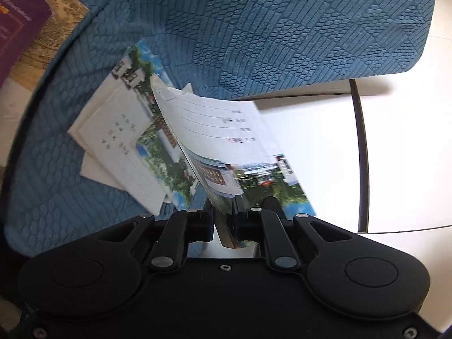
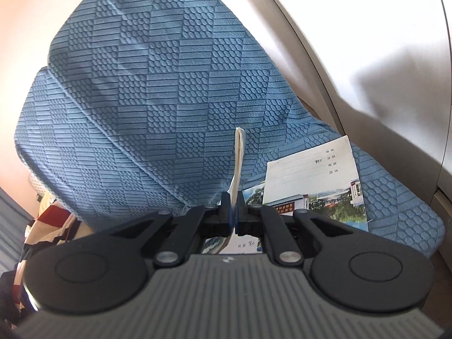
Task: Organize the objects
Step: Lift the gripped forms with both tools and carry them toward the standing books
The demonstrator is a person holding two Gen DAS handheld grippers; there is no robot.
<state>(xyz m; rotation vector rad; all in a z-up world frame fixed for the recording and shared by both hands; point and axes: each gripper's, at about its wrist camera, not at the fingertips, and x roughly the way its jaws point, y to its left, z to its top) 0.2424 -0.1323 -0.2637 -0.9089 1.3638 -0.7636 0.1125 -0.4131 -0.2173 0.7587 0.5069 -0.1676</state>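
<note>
My left gripper [image 1: 223,206] is shut on a thin notebook [image 1: 226,138] with a white ruled cover and a photo strip, held tilted above the blue textured seat cushion [image 1: 254,28]. Two more such notebooks [image 1: 124,147] lie overlapped on the cushion to its left. My right gripper [image 2: 233,197] is shut on another notebook [image 2: 238,152], seen edge-on and standing upright between the fingers. One more notebook [image 2: 313,180] lies flat on the cushion [image 2: 141,99] to the right of the right gripper.
A purple book [image 1: 17,22] lies on a wooden surface [image 1: 56,28] at the upper left. A dark metal chair leg [image 1: 363,155] stands over the white floor on the right. Patterned fabric [image 2: 48,226] shows at the lower left of the right wrist view.
</note>
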